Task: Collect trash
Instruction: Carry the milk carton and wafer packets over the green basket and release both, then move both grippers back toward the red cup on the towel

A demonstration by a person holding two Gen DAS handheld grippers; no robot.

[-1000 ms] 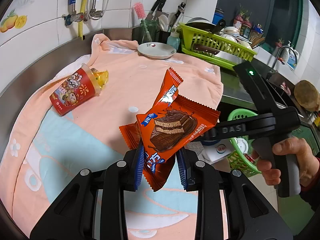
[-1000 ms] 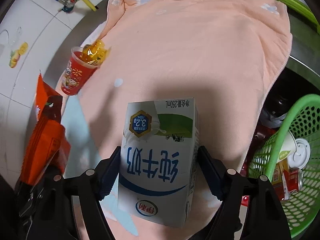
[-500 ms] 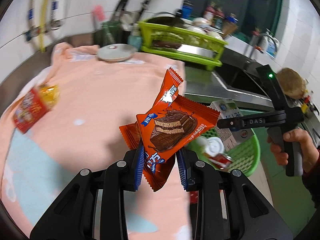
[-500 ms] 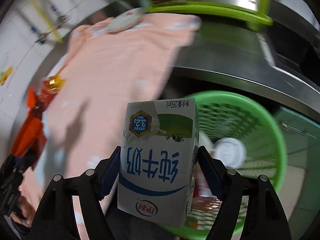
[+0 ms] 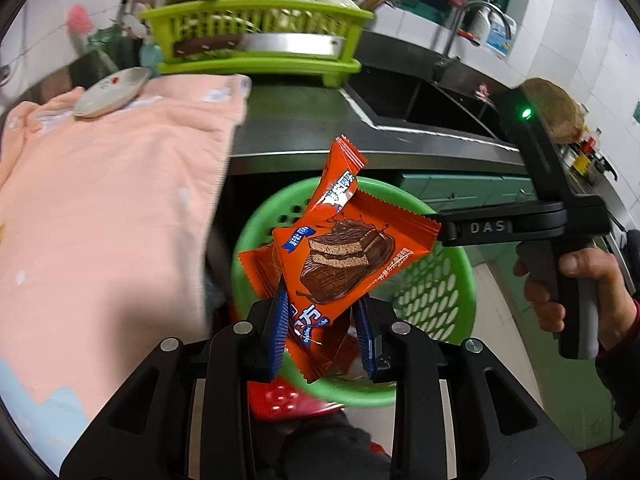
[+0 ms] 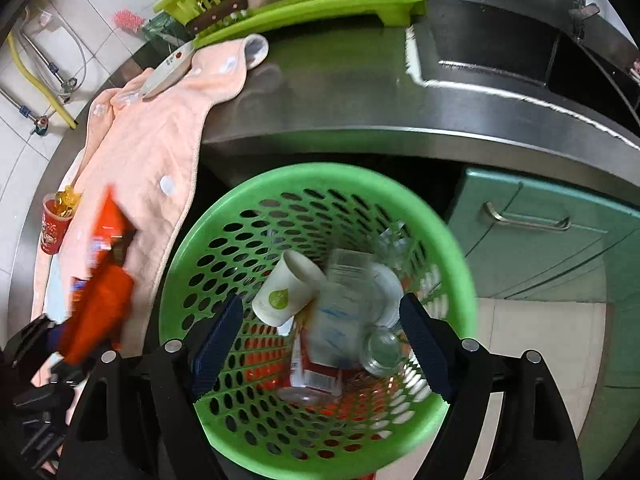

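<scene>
green basket (image 6: 320, 184) now lies below both grippers, not the peach towel (image 5: 108, 200). the right gripper (image 6: 320, 332) is opening, its milk carton (image 6: 340, 320) released, blurred, dropping among the trash. the left gripper (image 5: 322, 332) still clamps orange snack wrappers (image 5: 340, 256) above the rim.

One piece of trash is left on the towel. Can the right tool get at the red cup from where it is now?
Probably not without moving: the right tool hangs over the green basket, while the red cup lies far across the towel.

Basket (image 6: 320, 176) sits below counter (image 6: 360, 92), right of towel (image 6: 160, 140).
</scene>
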